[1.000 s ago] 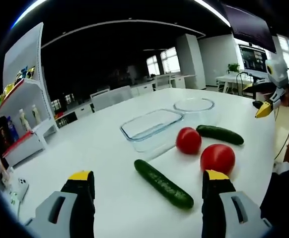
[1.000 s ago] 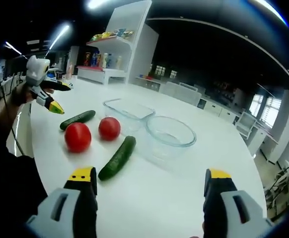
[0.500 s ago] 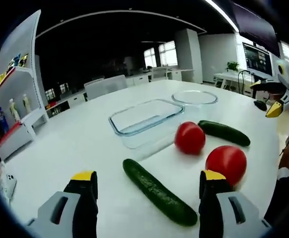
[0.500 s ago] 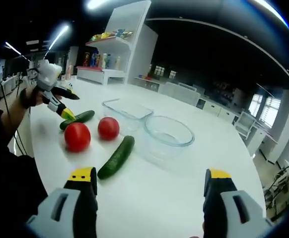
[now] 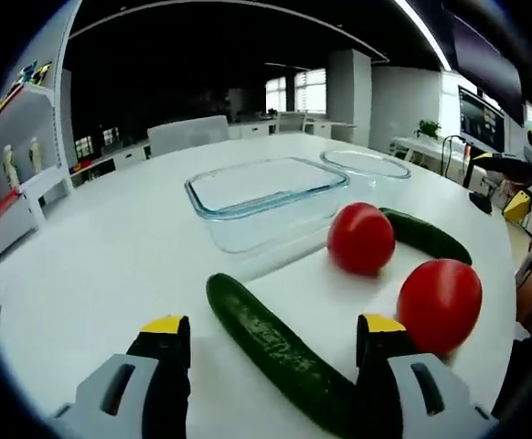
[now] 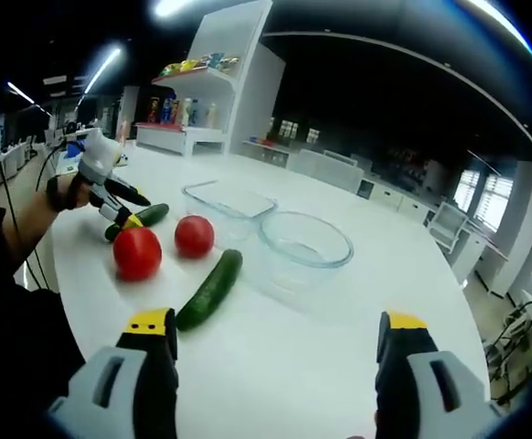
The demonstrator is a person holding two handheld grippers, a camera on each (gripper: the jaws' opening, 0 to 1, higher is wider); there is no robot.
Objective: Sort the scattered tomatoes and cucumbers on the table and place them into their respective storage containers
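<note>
green cucumber lies between the wide-apart left claw — near end hidden (right claw apart too).

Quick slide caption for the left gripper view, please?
Open left gripper closing in on the near cucumber, beside two tomatoes and a rectangular glass dish.

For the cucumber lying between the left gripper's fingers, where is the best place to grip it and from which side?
Grip the near cucumber at its middle, coming down from above with the left gripper turned so its fingers close across the width. It lies flat and long on the table, angled across the gap, and the middle looks thick and even.
</note>
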